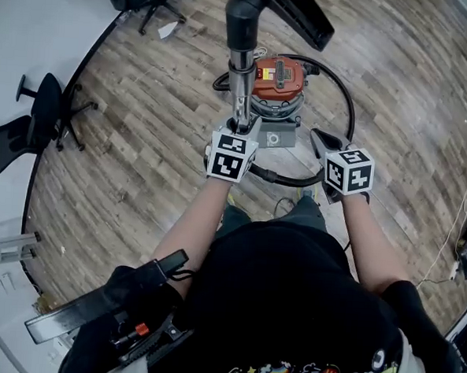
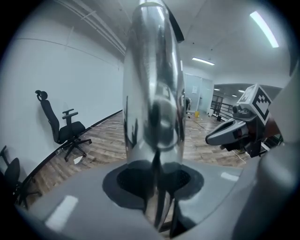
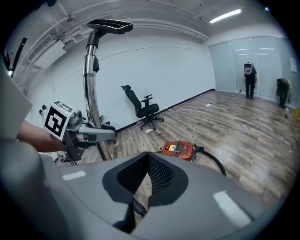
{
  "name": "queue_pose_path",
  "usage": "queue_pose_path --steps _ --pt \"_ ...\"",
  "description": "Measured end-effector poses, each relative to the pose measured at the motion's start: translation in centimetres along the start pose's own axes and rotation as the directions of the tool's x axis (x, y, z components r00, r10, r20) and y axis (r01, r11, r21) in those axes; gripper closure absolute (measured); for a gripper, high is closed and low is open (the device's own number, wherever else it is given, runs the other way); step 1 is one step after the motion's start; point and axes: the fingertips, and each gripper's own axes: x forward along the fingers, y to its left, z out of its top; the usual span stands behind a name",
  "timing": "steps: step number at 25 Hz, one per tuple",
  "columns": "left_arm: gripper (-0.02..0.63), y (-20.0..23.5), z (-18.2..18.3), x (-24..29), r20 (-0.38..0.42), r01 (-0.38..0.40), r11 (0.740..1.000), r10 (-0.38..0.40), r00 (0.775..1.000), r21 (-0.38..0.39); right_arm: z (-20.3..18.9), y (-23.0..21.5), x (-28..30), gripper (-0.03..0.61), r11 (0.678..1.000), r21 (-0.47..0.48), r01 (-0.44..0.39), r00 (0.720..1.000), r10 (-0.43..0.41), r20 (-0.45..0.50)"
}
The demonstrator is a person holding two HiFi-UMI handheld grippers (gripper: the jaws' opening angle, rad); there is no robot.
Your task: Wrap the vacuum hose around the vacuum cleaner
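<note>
Since my left tool [image 1: 238, 128] is clamped on the chrome wand [image 1: 241, 72] and the right tool [image 1: 321, 141] pinches the black hose [image 1: 347, 102], which loops off the red vacuum cleaner [image 1: 276, 76] on the floor [image 1: 141, 152], I'd hold the wand upright and feed snug coils, no kinks.

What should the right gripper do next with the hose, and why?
Probably carry the hose, held in the right gripper, around the vacuum cleaner: it lies in a loose loop beside the body, while the left gripper steadies the metal tube.
</note>
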Motion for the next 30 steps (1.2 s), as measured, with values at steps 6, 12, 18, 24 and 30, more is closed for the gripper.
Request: queue_pose_path --steps 6,12,18,24,30 --pt "0.491 6.3 -0.6 -4.2 0.017 0.088 0.991 -0.09 0.996 0.104 0.3 7.9 2.0 0.555 0.992 0.069 0.103 0.994 -0.106 0.033" --pt "0.489 10.0 0.7 -3.6 0.007 0.159 0.975 -0.162 0.987 0.159 0.2 9.0 4.0 0.555 0.974 0.143 0.176 0.982 -0.184 0.042" --pt "0.489 13.6 2.9 -1.6 -0.042 0.213 0.967 -0.209 0.977 0.14 2.8 6.4 8.5 0.555 0.967 0.191 0.166 0.982 -0.181 0.062" --pt "0.489 19.0 5.4 1.2 -0.074 0.259 0.951 -0.25 0.965 0.169 5.7 4.9 13.6 0.555 0.943 0.281 0.177 0.978 -0.202 0.06" --pt "0.489 22.1 5.6 3.8 -0.116 0.379 0.897 -0.362 0.925 0.228 7.8 6.9 17.6 0.555 0.907 0.337 0.251 0.957 -0.284 0.052"
